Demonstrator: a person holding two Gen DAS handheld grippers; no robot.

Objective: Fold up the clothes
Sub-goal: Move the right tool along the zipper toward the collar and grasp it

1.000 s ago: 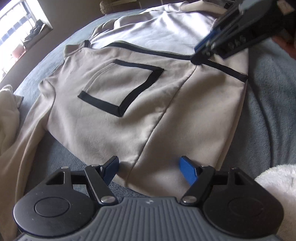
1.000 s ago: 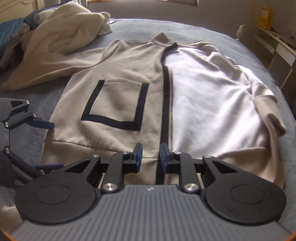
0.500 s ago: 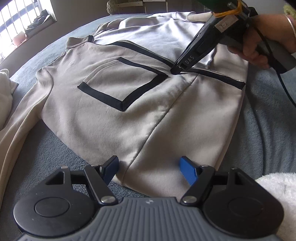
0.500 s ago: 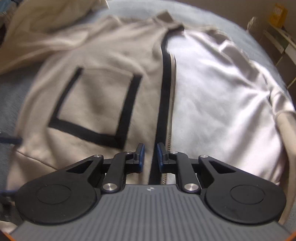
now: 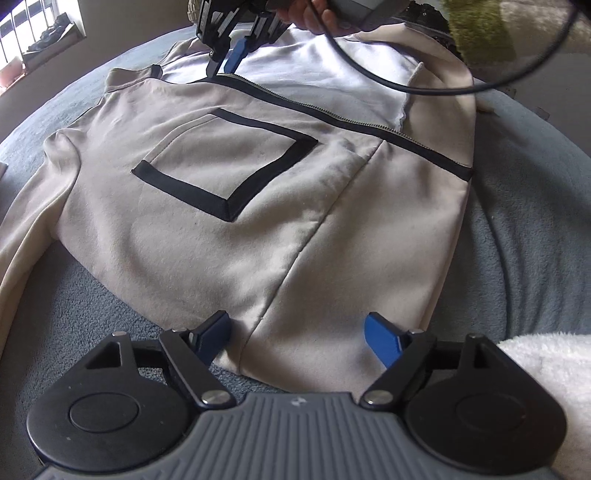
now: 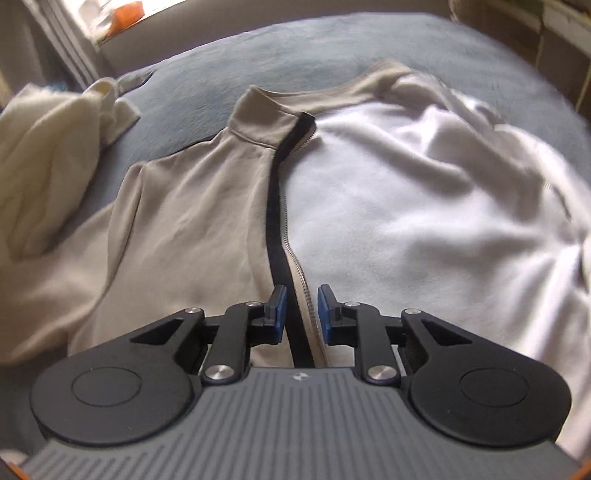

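I've got the beige zip jacket (image 5: 229, 236) lying face-up on the grey-blue blanket (image 5: 524, 258), one front panel laid closed w/ the black-outlined pocket (image 5: 225, 162) showing, the other side thrown open so the white lining (image 6: 406, 206) is exposed.

My left gripper (image 5: 297, 334) sits low at the jacket's bottom hem, jaws spread wide and opening further; the hem fabric lies between the blue pads but they aren't pressing on it, so nothing is grasped.

My right gripper (image 6: 300, 310) is up near the collar end, over the black zip edge (image 6: 275, 221). Jaws are narrow and opening a bit; the zip strip and its teeth run up between the pads w/ a visible gap each side, so no pinch that I can see. In the left wrist view the right gripper (image 5: 231, 61) is at the top of the zip line, w/ the person's hand (image 5: 314, 18) on its handle and a black cable (image 5: 424, 86) looping off it.

A cream garment (image 6: 48, 155) is bunched on the blanket beside the jacket's sleeve, and a white fluffy item (image 5: 546, 373) sits just beside my left gripper.
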